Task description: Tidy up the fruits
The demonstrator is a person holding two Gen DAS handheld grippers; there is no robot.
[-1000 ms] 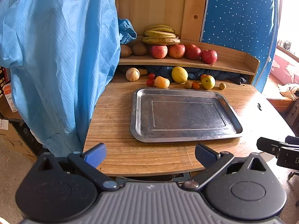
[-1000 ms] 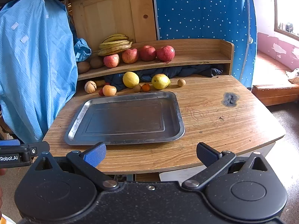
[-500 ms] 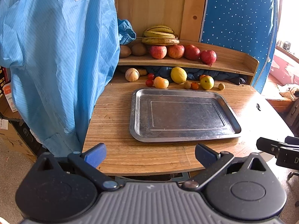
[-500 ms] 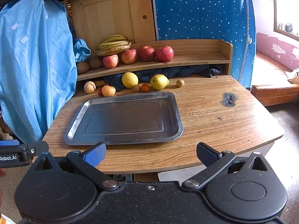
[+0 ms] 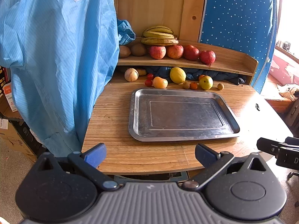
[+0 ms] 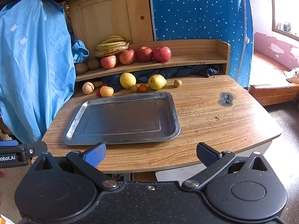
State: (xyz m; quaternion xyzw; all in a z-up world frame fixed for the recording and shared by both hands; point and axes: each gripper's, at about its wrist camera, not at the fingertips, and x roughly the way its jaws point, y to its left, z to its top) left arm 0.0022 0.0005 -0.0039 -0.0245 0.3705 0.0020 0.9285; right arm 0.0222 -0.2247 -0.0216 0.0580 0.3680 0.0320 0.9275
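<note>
Beyond tray (image 5: pixel 184 114), along far counter (image 5: pixel 112 112) edge: loose fruit row, long axis left to right; lemon (image 5: pixel 177 75) mid-row. Tray bare. Left claw (image 5: pixel 150 154) and right claw (image 6: pixel 151 154): both wide, holding nothing, at near edge, well apart from row. Right marginally nearer pear (image 6: pixel 157 82), by judgement.

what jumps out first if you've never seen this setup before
The bare metal tray in the middle of the wooden table, with nothing on it. Behind it a row of loose fruit lies along the table's back edge, led by a big yellow lemon, and the shelf above carries four red apples with a bunch of bananas at its left end. Both the left gripper and right gripper hang open at the near edge, holding nothing.
</note>
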